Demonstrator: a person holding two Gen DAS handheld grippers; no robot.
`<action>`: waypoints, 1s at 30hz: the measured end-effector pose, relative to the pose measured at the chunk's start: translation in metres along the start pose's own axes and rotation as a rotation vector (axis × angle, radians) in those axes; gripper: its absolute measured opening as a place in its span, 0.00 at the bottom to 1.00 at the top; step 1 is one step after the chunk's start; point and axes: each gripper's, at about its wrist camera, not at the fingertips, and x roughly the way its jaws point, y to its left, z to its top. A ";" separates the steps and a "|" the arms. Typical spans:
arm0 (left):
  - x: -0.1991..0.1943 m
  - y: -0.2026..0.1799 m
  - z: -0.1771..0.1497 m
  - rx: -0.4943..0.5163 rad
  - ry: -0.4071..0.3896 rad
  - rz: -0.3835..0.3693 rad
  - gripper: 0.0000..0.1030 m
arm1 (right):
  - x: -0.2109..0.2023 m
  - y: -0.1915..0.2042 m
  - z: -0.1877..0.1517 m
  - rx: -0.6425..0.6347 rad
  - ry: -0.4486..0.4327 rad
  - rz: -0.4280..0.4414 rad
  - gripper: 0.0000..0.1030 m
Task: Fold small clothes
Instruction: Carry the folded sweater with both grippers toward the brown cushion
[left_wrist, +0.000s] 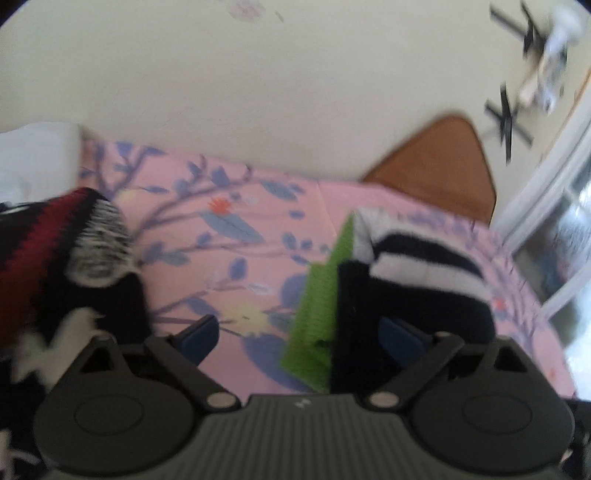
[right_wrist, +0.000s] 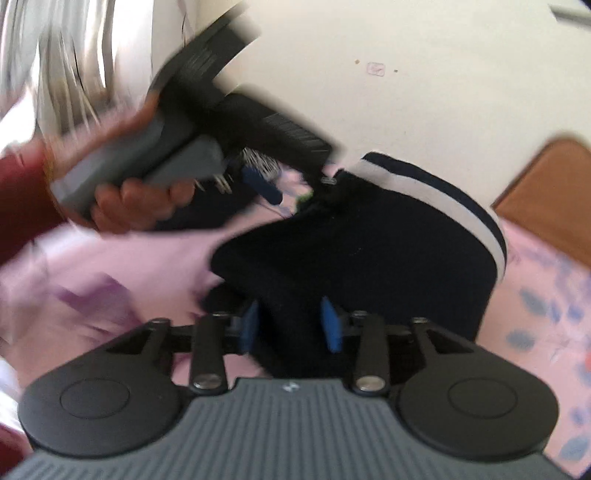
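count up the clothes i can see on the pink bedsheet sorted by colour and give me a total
Dark navy garment with white stripes, partly between the right hand-held gripper pads: 1
Green piece beside it: 1
Red and black striped knit: 1
Black garment with white shapes: 1
Total: 4, though blur makes it hard to tell whether neighbouring pieces are separate garments.

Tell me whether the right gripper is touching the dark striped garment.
Touching. The right wrist view shows the right gripper with its blue pads pressed against both sides of a fold of the dark striped garment.
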 end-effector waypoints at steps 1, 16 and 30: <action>-0.007 0.004 -0.001 -0.023 -0.017 -0.019 1.00 | -0.014 -0.015 0.003 0.064 -0.025 0.007 0.62; 0.045 -0.017 -0.025 -0.012 0.088 -0.012 0.87 | 0.049 -0.129 0.057 0.449 0.017 -0.094 0.29; 0.018 -0.001 -0.044 -0.083 0.151 -0.199 1.00 | -0.018 -0.148 0.001 0.592 -0.086 -0.012 0.86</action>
